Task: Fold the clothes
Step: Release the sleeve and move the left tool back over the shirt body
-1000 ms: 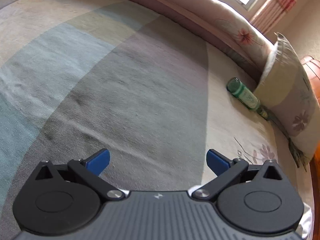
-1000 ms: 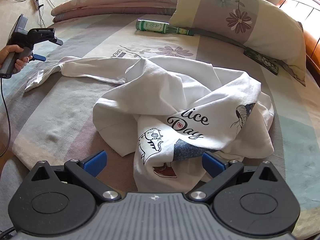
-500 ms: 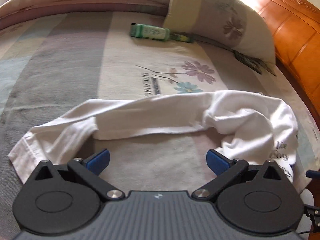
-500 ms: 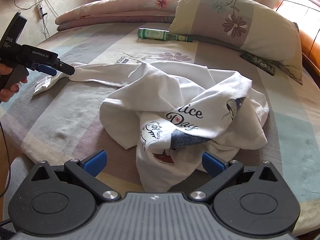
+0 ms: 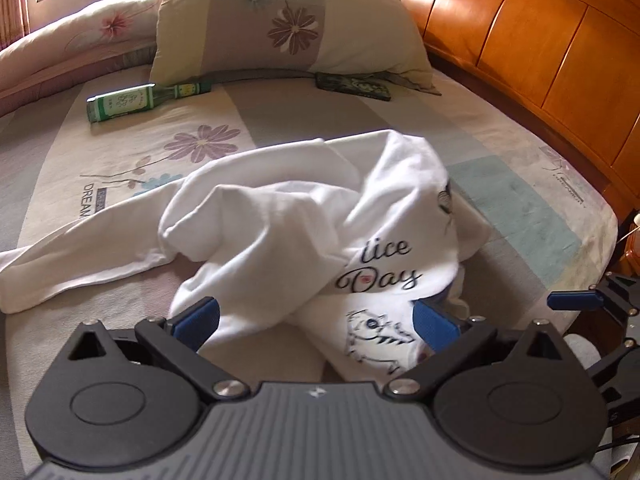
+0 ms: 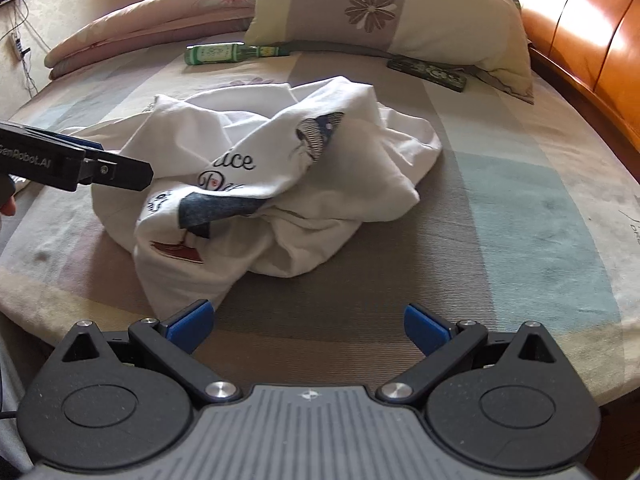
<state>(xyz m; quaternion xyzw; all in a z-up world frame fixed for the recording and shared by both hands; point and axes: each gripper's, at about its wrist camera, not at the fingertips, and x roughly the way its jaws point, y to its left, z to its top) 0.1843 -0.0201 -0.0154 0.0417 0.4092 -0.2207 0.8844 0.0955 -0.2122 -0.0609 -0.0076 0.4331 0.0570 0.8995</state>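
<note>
White shirt [image 5: 304,232] crumpled ahead of left gripper [image 5: 316,318] — right gripper [image 6: 306,322] too; jaws spread, empty

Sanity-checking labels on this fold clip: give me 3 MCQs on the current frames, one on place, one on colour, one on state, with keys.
1. Where does the green bottle lie?
A. on the floor
B. on the bed beside the pillow
C. on top of the shirt

2. What colour is the shirt?
A. white with prints
B. plain black
C. red striped

3. How do the left gripper and right gripper stand?
A. both shut on the shirt
B. left shut, right open
C. both open, holding nothing

Key: 1 B, its neck points at the pillow's lower edge; 2 A, white cloth with lettering and drawings; 3 C, the blue fingertips stand wide apart in both wrist views.
</note>
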